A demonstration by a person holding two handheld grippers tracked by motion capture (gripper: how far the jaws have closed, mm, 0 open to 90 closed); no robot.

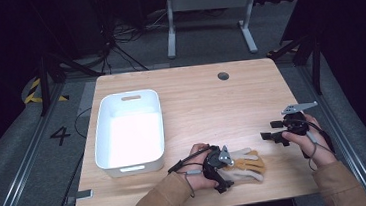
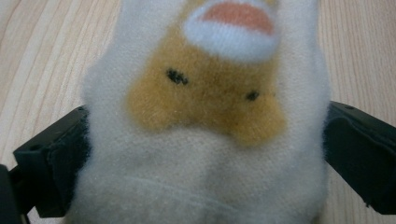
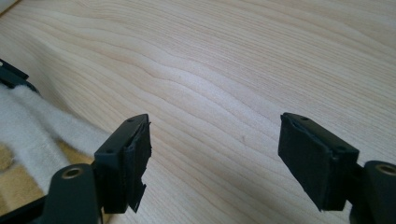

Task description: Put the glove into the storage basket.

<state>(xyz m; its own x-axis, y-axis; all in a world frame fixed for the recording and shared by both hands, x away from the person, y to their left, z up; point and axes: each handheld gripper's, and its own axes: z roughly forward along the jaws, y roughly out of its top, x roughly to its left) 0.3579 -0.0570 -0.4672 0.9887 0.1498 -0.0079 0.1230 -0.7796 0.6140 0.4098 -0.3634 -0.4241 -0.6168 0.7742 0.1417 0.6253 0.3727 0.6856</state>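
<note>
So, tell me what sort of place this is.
Probably a lab or data-recording workspace: a bare wooden table on grey carpet, floor rails and hazard tape, loose cables, and a hand-held gripper in use.

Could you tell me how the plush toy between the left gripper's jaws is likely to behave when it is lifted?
The plush toy looks soft and fuzzy, so it will probably squash between the left gripper jaws rather than resist. It lies flat and limp on the table, so free ends may droop. It seems light, and the fleecy surface should grip the pads, not slip.
</note>
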